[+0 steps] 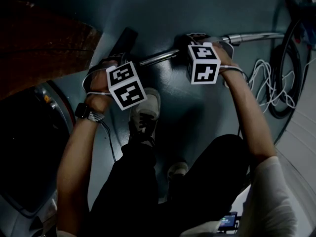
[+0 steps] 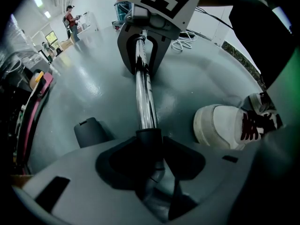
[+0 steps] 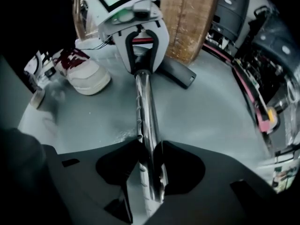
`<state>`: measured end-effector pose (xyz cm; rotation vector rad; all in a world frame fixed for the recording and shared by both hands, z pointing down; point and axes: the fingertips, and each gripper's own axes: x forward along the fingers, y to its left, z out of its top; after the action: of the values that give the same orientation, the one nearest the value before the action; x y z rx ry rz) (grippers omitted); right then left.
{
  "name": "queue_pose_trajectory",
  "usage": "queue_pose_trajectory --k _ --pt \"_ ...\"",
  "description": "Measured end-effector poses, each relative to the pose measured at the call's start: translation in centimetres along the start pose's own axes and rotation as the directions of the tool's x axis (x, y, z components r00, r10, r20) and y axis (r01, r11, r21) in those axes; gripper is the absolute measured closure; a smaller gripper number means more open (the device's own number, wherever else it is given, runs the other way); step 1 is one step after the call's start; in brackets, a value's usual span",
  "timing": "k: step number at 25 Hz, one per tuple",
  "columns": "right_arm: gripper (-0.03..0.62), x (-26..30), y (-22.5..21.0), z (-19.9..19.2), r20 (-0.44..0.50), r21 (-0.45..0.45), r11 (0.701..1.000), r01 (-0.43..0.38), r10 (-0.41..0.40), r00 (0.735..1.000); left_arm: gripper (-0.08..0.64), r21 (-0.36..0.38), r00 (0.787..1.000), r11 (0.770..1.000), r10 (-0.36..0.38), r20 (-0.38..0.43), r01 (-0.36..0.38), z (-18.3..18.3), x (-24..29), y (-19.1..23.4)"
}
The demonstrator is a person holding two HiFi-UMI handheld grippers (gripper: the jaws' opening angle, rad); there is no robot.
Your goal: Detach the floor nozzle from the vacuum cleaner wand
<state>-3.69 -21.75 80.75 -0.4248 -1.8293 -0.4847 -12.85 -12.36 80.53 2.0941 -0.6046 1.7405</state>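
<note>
A chrome wand [image 1: 252, 35] lies across the grey floor, and both grippers point down onto it. My left gripper [image 2: 150, 139] is shut on the black collar [image 2: 149, 136] at the wand's end. The black floor nozzle [image 1: 123, 40] lies just beyond it and also shows as a dark piece [image 3: 178, 74] beside the left gripper [image 3: 140, 46]. Whether nozzle and collar are still joined is hidden. My right gripper [image 3: 149, 149] is shut on the chrome wand [image 3: 146, 107] further along. In the left gripper view it [image 2: 143, 36] straddles the tube [image 2: 145, 97].
The person's white shoe [image 1: 145, 110] stands on the floor beside the wand. Coiled cables [image 1: 276, 83] lie at the right. A wooden board [image 3: 190, 18] leans behind the nozzle. A machine with a pink edge [image 3: 255, 93] borders the floor. A person [image 2: 70, 18] stands far off.
</note>
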Motion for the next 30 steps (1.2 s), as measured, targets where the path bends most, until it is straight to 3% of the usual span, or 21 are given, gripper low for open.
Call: queue_pose_trajectory --k 3,6,12,24,30 --pt "0.420 -0.3 0.5 0.1 0.016 -0.065 0.996 0.057 -0.056 0.998 0.388 -0.058 0.999 0.997 -0.041 0.035 0.043 0.1 -0.4 -0.7" --pt "0.422 -0.6 1.2 0.1 0.009 -0.093 0.994 0.059 -0.058 0.998 0.390 -0.085 0.996 0.994 -0.066 0.066 0.072 0.1 -0.6 -1.4" --pt "0.422 -1.6 0.9 0.2 0.015 -0.094 0.991 0.092 -0.091 0.996 0.393 -0.143 0.989 0.988 -0.037 0.141 0.058 0.6 -1.7 -0.9" --pt "0.422 -3.0 0.5 0.5 0.033 -0.079 0.990 0.116 -0.114 0.993 0.393 -0.138 0.984 0.989 -0.033 0.175 0.058 0.9 -3.4 -0.8" --pt "0.422 -3.2 0.3 0.5 0.032 -0.079 0.988 0.131 -0.128 0.991 0.393 -0.082 0.993 0.997 0.020 0.113 -0.011 0.8 -3.5 -0.6"
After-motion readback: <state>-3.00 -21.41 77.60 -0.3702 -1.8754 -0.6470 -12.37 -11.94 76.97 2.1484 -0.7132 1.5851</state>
